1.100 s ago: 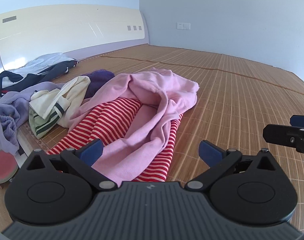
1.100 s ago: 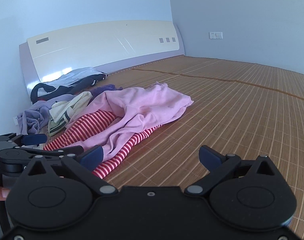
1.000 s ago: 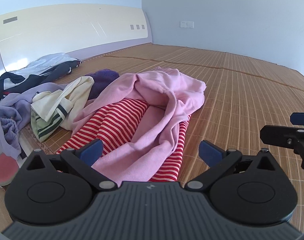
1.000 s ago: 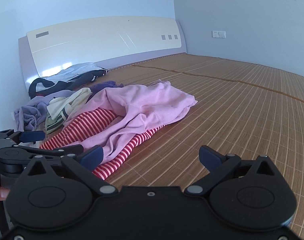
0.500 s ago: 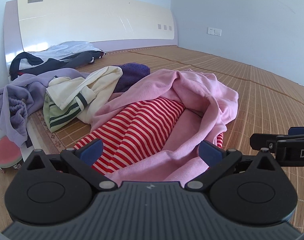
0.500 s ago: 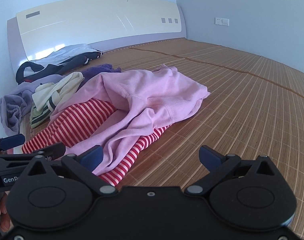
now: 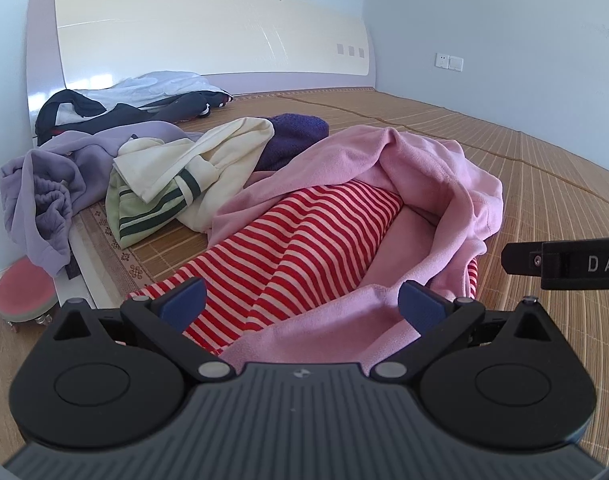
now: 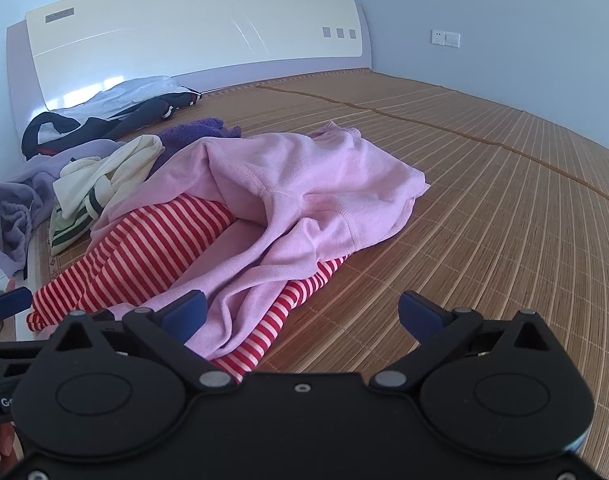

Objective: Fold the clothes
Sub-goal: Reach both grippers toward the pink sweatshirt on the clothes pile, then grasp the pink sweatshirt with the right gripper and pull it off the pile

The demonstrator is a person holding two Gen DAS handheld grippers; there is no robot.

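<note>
2 grippers, left gripper (image 7: 302,304) and right gripper (image 8: 302,314), fingers spread wide, empty, over pink garment (image 8: 304,200) on striped garment (image 7: 296,248)

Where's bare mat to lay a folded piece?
Free: the bamboo mat right of the pink garment, out to the wall. Crowded: the left side, with the striped garment, cream garment and lavender garment toward the headboard.

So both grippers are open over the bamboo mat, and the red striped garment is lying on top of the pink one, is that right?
Not quite: the pink garment lies over the red striped garment, as the right wrist view shows. Both the left gripper and right gripper are open over the bamboo mat.
</note>
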